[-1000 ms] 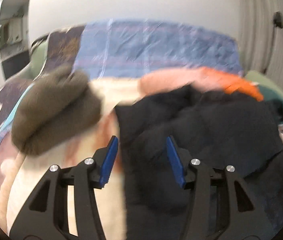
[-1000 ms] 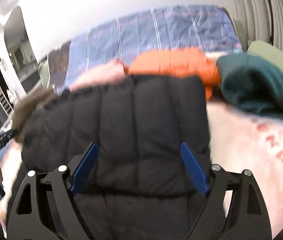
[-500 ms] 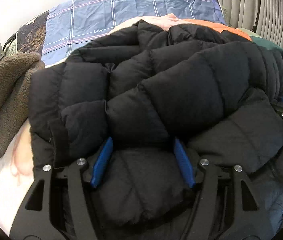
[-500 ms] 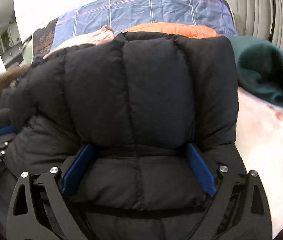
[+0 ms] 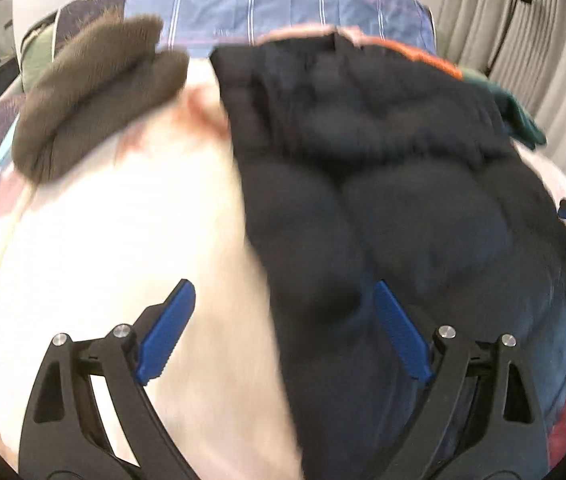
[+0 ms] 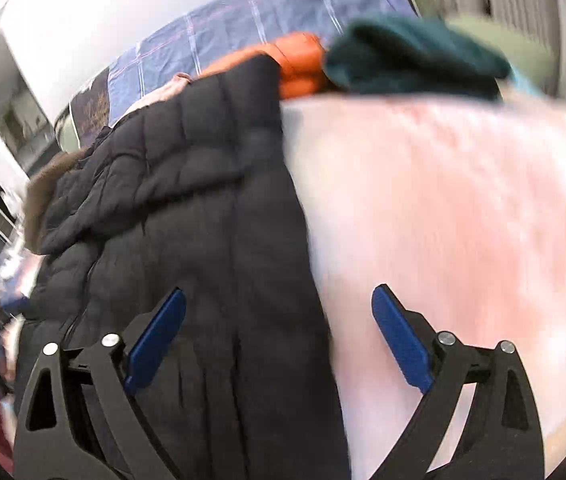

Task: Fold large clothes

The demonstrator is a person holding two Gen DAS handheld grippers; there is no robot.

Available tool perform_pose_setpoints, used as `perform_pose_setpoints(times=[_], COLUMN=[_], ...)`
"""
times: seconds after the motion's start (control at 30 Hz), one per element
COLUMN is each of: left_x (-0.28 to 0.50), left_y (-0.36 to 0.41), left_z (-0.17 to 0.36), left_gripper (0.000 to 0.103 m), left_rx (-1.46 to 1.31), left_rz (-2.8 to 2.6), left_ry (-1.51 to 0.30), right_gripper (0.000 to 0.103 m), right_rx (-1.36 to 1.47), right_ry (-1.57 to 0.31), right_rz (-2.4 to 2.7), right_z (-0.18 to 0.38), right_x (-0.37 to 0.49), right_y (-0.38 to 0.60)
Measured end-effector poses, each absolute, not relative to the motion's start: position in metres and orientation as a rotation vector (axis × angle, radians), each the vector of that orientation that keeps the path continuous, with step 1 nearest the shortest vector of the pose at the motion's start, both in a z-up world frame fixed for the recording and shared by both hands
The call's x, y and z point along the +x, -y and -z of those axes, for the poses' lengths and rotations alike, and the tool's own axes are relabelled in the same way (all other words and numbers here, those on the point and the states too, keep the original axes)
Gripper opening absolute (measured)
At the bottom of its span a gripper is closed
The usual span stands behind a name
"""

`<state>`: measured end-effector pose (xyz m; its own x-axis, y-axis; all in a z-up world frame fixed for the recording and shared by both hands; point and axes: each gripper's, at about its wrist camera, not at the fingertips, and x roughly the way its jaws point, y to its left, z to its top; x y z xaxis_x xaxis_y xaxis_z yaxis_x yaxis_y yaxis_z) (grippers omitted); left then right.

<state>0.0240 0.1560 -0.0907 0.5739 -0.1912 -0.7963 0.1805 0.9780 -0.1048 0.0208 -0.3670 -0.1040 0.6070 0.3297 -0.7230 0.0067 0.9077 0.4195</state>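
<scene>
A black puffer jacket (image 5: 395, 184) lies folded on a pale pink blanket (image 5: 123, 240) on the bed. My left gripper (image 5: 283, 332) is open and empty, hovering over the jacket's left edge. The jacket also shows in the right wrist view (image 6: 187, 216), filling the left half. My right gripper (image 6: 279, 340) is open and empty, above the jacket's right edge where it meets the blanket (image 6: 443, 220). Both views are motion-blurred.
A brown fleece garment (image 5: 95, 96) lies at the back left. An orange jacket (image 6: 295, 60) and a dark green garment (image 6: 411, 60) lie behind the black jacket. A blue plaid cover (image 5: 283, 4) is at the head. Curtains (image 5: 523, 40) hang on the right.
Both grippers have drawn back and outward from the black jacket, which half a second ago bulged between their jaws. The jacket now lies flatter on the blanket.
</scene>
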Motion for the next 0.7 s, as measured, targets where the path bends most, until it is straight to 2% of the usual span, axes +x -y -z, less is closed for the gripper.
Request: perform_pose_setpoints(times=[0.3,0.43,0.5,0.57,0.7], left_x=[-0.043,-0.067,-0.072,-0.08,-0.085], left_y=[-0.14,-0.143,-0.143,-0.14,-0.137], left_z=[0.103,0.101,0.097,0.093,0.092], left_gripper=[0.091,0.09,0.083,0.062,0.052], left_rx=[-0.075,-0.13,-0.175,-0.195,-0.172], left_rz=[0.416,0.444,0.48,0.517,0.517], left_ry=[-0.953,-0.942,-0.935,-0.929,-0.922], right_gripper=[0.064,0.064,0.064,0.064,0.049], right_rx=[0.582,0.593,0.596,0.659,0.663], right_ry=[-0.886,-0.905,-0.898,-0.883,-0.894], right_rz=[-0.33,-0.477,-0.538,-0.574,-0.553], right_z=[0.115,0.114,0.113,0.113,0.108], right_x=[-0.054,-0.072,-0.076,-0.075,-0.068], right_y=[0.392,0.385,0.383,0.385,0.381])
